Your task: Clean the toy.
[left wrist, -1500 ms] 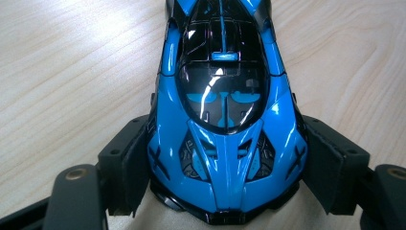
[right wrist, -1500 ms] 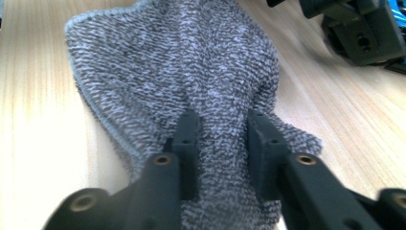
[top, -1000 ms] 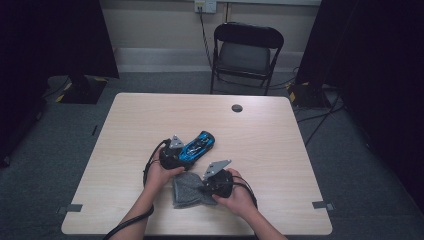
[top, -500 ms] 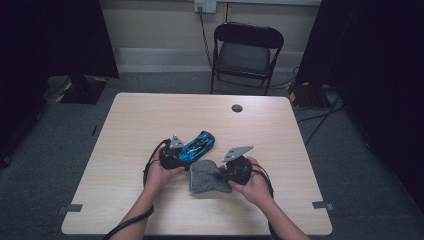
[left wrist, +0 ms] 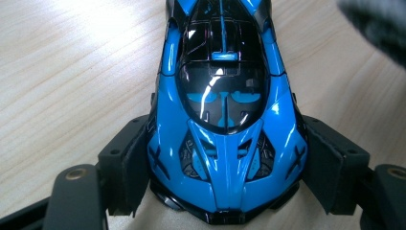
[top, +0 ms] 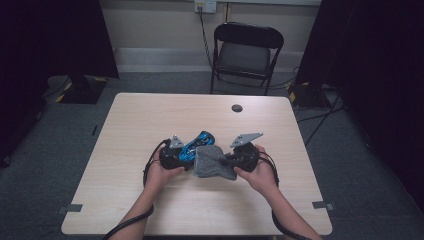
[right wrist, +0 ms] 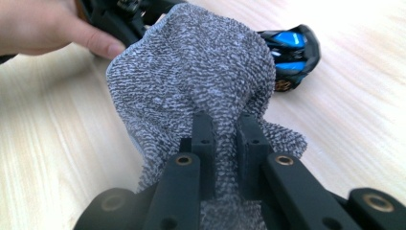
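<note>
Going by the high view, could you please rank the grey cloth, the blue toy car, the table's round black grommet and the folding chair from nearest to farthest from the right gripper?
1. Grey cloth, in the right gripper.
2. Blue toy car, just left of it.
3. Round black grommet, near the table's far edge.
4. Folding chair, beyond the table.

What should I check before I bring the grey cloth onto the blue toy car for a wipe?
1. Left gripper clamped on the blue toy car, pads on both flanks: ok.
2. Car resting flat on the wooden table: ok.
3. Right gripper pinching the grey cloth, fabric bunched between the jaws: ok.
4. Cloth reaching the car: ok, in the high view it overlaps the car's side.
5. Cloth pressing on the paint: cannot tell.
6. Small black disc far from the work: ok.
</note>
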### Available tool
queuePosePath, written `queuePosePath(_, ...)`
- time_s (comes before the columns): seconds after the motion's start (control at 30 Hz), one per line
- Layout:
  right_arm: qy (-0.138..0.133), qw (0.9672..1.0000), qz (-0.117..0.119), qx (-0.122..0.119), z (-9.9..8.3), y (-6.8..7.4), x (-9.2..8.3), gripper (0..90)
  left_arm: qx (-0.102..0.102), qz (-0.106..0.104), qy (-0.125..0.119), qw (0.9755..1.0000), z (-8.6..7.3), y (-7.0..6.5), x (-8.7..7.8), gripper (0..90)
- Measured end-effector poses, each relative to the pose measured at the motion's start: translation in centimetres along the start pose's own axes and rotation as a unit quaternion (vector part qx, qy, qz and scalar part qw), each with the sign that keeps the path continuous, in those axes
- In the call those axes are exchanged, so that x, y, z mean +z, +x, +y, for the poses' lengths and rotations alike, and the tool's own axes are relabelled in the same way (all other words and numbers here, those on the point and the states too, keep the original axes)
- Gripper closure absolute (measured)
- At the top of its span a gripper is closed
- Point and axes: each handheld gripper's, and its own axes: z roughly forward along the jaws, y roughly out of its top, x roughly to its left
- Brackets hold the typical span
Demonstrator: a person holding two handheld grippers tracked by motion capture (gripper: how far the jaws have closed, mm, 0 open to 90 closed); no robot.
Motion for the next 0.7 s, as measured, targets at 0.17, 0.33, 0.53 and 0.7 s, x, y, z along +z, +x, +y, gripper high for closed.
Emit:
queuePosePath(0.17, -0.008, 0.9999, -0.009, 0.011, 0.9, -0.8, 0.1, 80.8, -0.001, 0.001, -0.001, 1.0000, 0.0, 0.0, 0.0, 25.9)
queuePosePath(0.33, -0.020, 0.9992, -0.021, 0.028, 2.2, -1.5, 0.4, 80.9, -0.001, 0.000, 0.000, 1.0000, 0.0, 0.0, 0.0, 25.8)
queuePosePath(0.53, -0.027, 0.9981, -0.040, 0.039, 3.4, -1.9, 1.7, 80.9, -0.001, 0.001, 0.000, 1.0000, 0.0, 0.0, 0.0, 25.8)
queuePosePath(0.7, -0.028, 0.9975, -0.038, 0.052, 4.1, -2.0, 3.1, 80.9, -0.001, 0.001, 0.000, 1.0000, 0.0, 0.0, 0.0, 25.9)
